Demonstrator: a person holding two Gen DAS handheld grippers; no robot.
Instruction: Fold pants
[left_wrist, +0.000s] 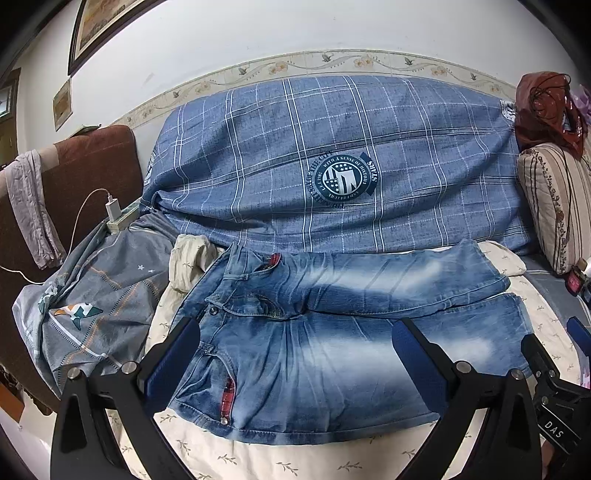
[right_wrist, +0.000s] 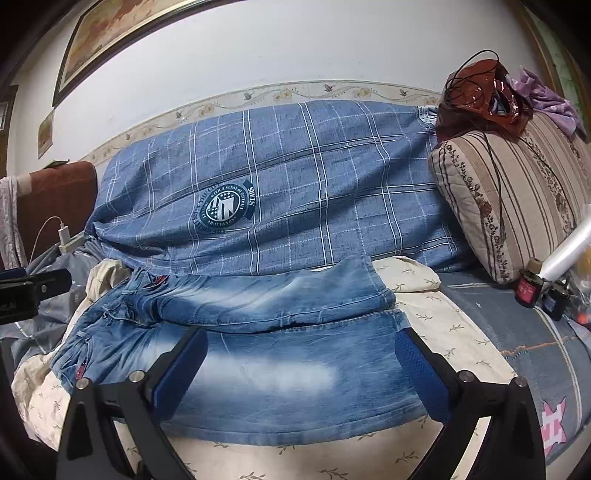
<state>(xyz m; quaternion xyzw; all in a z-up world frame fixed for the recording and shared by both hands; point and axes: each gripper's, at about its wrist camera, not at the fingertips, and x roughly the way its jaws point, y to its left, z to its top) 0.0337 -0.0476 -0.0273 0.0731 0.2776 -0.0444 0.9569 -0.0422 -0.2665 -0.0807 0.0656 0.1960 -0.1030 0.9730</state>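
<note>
Faded blue denim pants lie flat on a cream leaf-print sheet, waistband to the left, both legs running right. My left gripper is open, its blue pads wide apart just above the waist and thigh area, holding nothing. My right gripper is open over the near leg of the pants, close to the hem end, and empty. The right gripper also shows at the right edge of the left wrist view; the left gripper's body shows at the left edge of the right wrist view.
A blue plaid quilt lies folded behind the pants. A grey printed blanket and a power strip with charger are to the left. A striped cushion and small bottles are to the right.
</note>
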